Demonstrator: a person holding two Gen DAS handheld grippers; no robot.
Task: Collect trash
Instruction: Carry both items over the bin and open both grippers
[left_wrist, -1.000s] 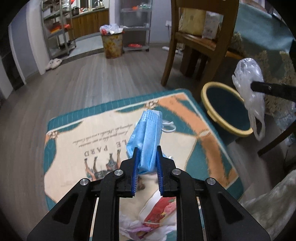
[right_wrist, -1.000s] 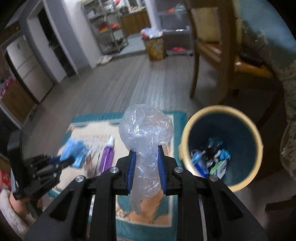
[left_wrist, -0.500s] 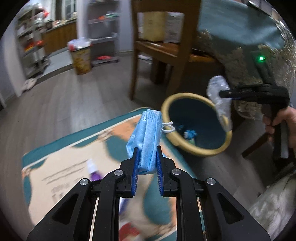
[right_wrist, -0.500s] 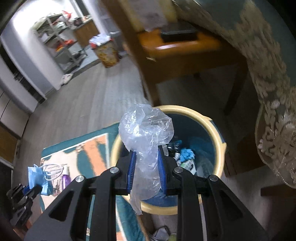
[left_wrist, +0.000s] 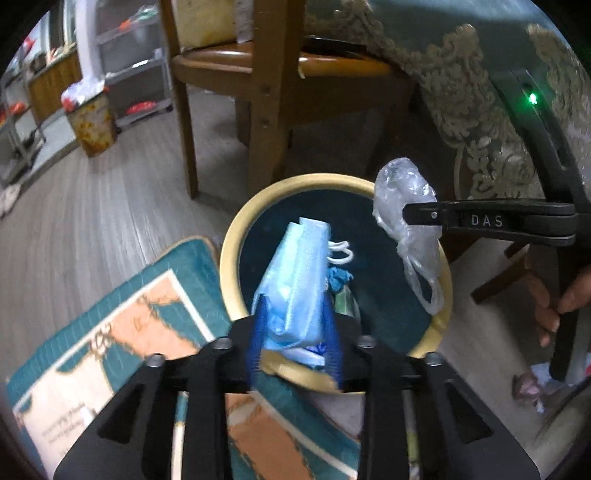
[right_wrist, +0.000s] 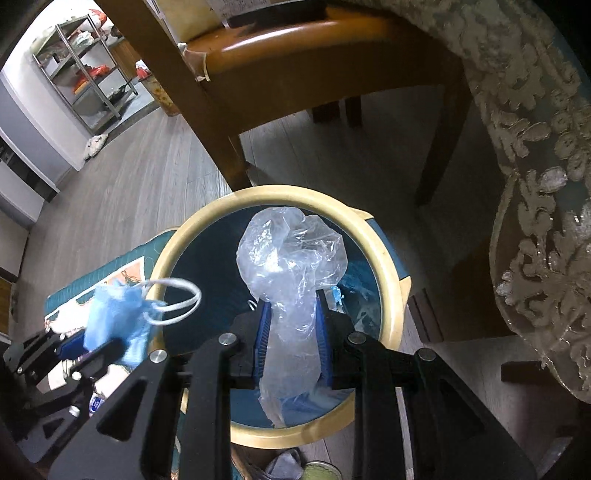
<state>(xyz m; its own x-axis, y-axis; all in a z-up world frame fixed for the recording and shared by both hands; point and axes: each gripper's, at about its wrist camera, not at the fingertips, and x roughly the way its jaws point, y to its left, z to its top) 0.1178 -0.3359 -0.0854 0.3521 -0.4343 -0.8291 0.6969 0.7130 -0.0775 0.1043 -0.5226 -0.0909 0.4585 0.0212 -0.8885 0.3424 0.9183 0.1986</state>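
Note:
My left gripper (left_wrist: 295, 332) is shut on a folded blue face mask (left_wrist: 299, 280) and holds it above the near rim of the round bin (left_wrist: 231, 243), which has a yellow rim, a dark blue inside and some trash at the bottom. My right gripper (right_wrist: 291, 332) is shut on a crumpled clear plastic bag (right_wrist: 291, 258) and holds it over the bin's (right_wrist: 384, 258) opening. In the left wrist view the plastic bag (left_wrist: 406, 206) hangs over the bin's right rim. In the right wrist view the face mask (right_wrist: 114, 314) is at the bin's left edge.
A teal and orange printed mat (left_wrist: 122, 332) lies on the wood floor left of the bin. A wooden chair (left_wrist: 258, 74) stands just behind the bin. A lace-trimmed tablecloth (right_wrist: 535, 184) hangs at the right. A second trash can (left_wrist: 92, 125) stands far back left.
Both grippers have moved from over the mat to the bin. The mask and the plastic bag now hang over the bin's opening, both still gripped.

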